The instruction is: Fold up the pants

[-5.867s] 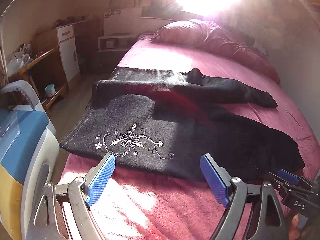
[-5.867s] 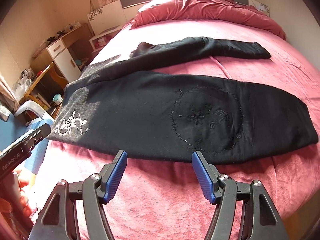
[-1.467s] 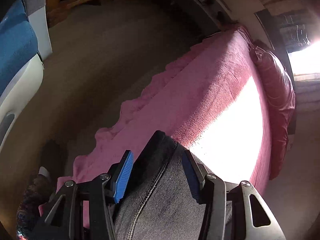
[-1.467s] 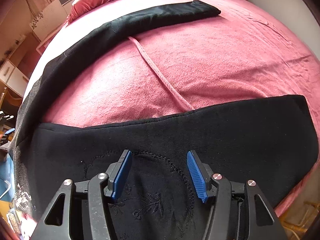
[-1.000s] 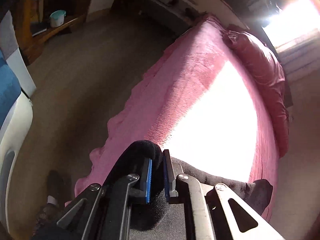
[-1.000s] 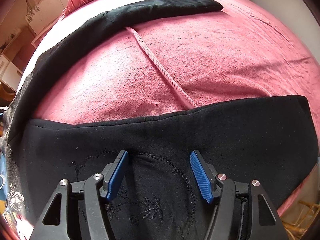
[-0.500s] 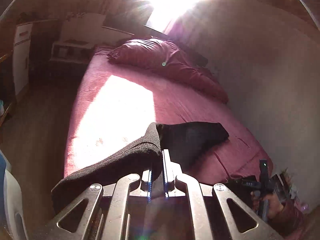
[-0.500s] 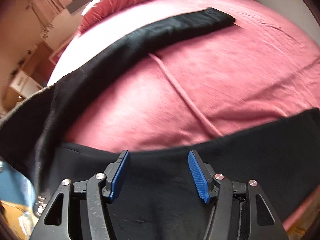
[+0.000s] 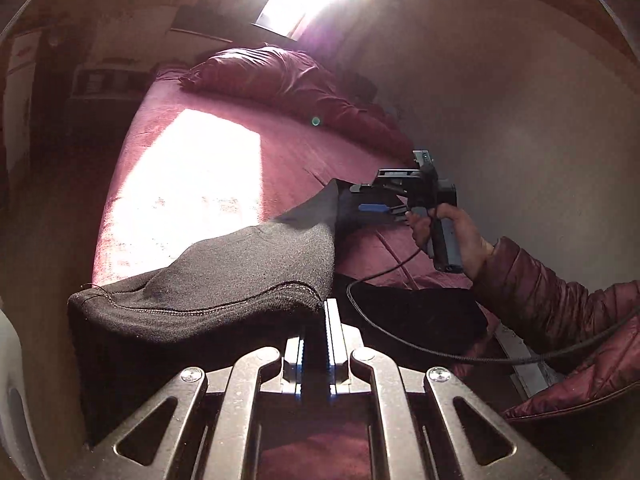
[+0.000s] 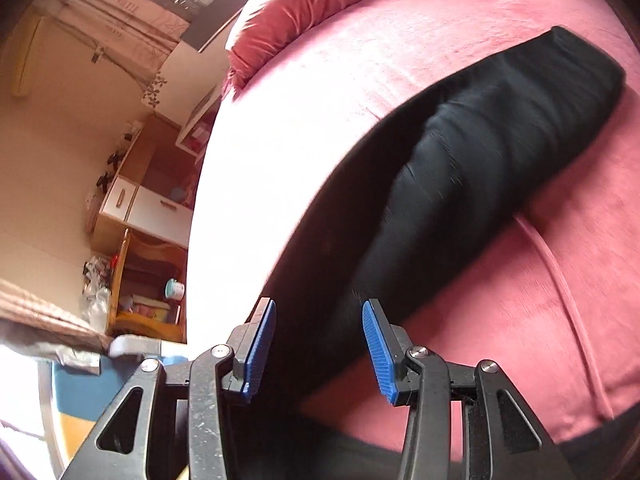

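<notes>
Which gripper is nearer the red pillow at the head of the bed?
Right. The right gripper is farther up the bed toward the red pillow; the left gripper, clamped on the pants, sits farther back.

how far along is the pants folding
Early. Done: the left tool is shut on the black pants, lifting that edge off the pink bed. In hand: the right tool's jaws have been closing, fabric between them. Left: every fold.
</notes>
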Demonstrator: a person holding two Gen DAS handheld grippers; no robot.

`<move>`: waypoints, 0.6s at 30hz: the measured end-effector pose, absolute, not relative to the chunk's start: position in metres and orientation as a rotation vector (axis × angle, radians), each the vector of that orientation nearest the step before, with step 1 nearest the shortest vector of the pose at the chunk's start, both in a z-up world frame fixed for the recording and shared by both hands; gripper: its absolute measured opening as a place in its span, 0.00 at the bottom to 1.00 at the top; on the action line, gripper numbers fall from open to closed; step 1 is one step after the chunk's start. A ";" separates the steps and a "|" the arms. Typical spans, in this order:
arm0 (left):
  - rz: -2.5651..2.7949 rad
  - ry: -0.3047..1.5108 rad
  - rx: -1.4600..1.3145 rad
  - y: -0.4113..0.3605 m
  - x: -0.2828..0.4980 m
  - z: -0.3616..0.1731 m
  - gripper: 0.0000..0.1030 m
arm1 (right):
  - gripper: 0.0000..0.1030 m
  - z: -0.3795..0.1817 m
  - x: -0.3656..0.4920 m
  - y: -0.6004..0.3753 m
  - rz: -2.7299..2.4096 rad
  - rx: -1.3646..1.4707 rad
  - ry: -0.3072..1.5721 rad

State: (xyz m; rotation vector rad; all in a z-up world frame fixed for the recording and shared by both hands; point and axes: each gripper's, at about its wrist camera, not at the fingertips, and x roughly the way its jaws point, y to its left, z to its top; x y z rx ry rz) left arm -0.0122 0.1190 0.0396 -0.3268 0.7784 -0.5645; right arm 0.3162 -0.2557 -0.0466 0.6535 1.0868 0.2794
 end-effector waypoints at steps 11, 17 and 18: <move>-0.497 0.829 -0.355 0.142 0.006 0.032 0.07 | 0.09 -0.083 0.398 -0.238 0.119 0.532 1.204; -0.231 0.817 -0.406 0.205 0.102 0.049 0.07 | 0.08 -0.052 0.383 -0.256 0.215 0.606 1.099; -0.187 0.816 -0.419 0.217 0.121 0.051 0.07 | 0.08 -0.044 0.379 -0.258 0.240 0.626 1.073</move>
